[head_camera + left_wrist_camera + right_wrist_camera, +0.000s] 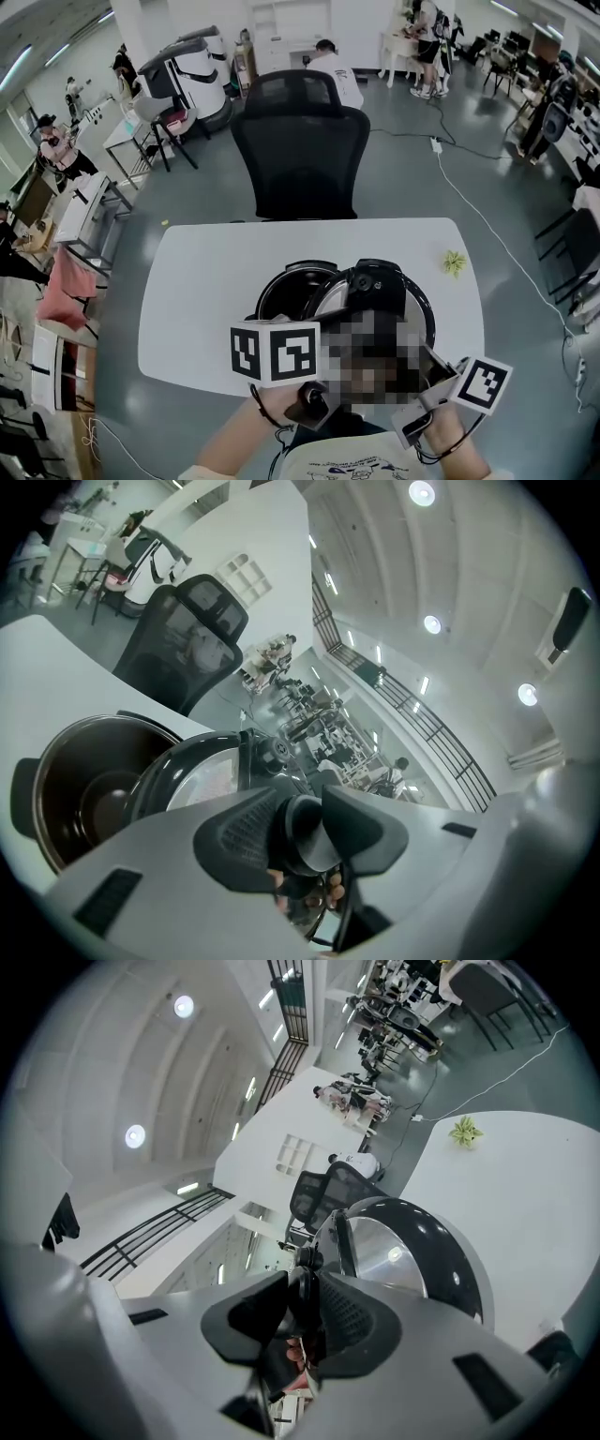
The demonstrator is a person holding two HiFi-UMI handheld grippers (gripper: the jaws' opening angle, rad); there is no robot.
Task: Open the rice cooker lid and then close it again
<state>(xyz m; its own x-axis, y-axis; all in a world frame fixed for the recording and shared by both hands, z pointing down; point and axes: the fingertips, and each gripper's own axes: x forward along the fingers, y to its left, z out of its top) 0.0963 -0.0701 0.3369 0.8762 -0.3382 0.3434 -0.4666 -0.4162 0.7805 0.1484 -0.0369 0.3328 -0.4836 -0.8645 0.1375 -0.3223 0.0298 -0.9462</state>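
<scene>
The left gripper (302, 825) and the right gripper (298, 1314) are each clamped on the black handle (309, 844) of the lid (427, 1241). The lid stands raised over the rice cooker (274, 292) on the table (206, 272). To lower it well, both hands should probably follow the hinge's arc together, with even grip, until it latches.

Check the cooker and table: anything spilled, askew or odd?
Nothing spilled or damaged. The rice cooker lid stands raised, inner pot exposed, as the job requires. Only stray: a small yellow-green object on the white table, right of the cooker, apart from it.
</scene>
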